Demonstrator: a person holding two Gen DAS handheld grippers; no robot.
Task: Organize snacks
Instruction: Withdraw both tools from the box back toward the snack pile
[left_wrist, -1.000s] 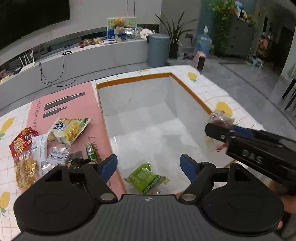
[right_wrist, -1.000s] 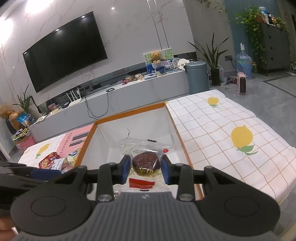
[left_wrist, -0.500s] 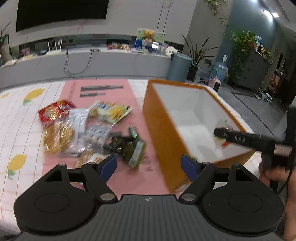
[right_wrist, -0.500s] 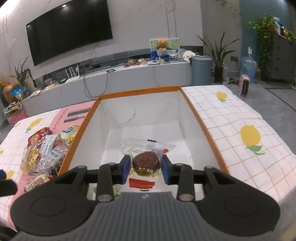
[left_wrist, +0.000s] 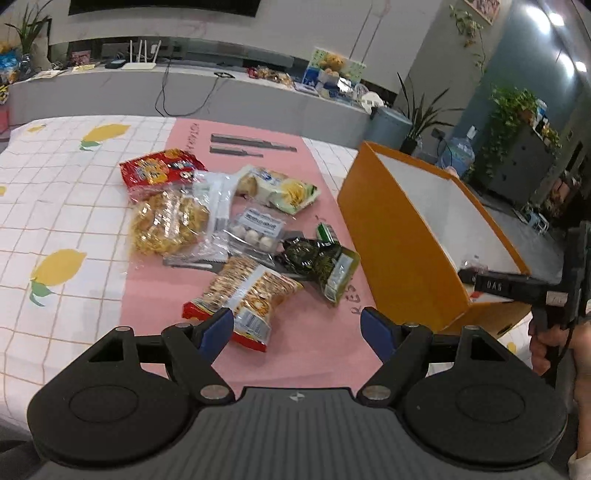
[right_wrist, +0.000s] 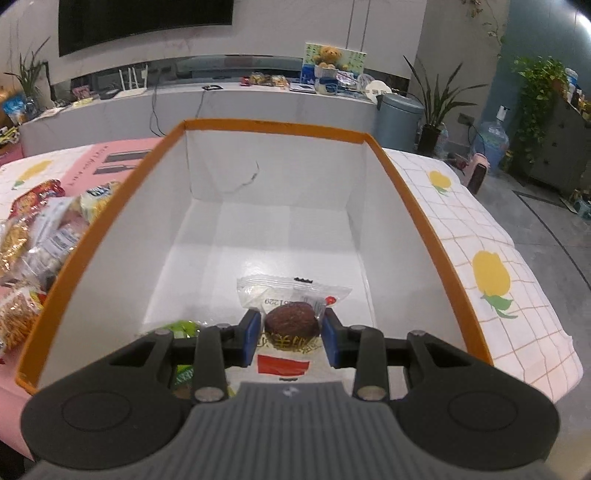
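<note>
left gripper (left_wrist: 297, 328): black body, ribbed grey top, blue pads, round discs, silver screws | right gripper (right_wrist: 290, 334): same black build, blue pads, white lettering on its side | hand (left_wrist: 554, 343): black cable beside it

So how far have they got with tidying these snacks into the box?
Early days. One green packet already lies in the orange box. The right tongs grip a wrapped chocolate cake over the box, not yet released. The left tongs stand open and empty above the snack pile on the pink mat, where about seven packets still wait.
</note>
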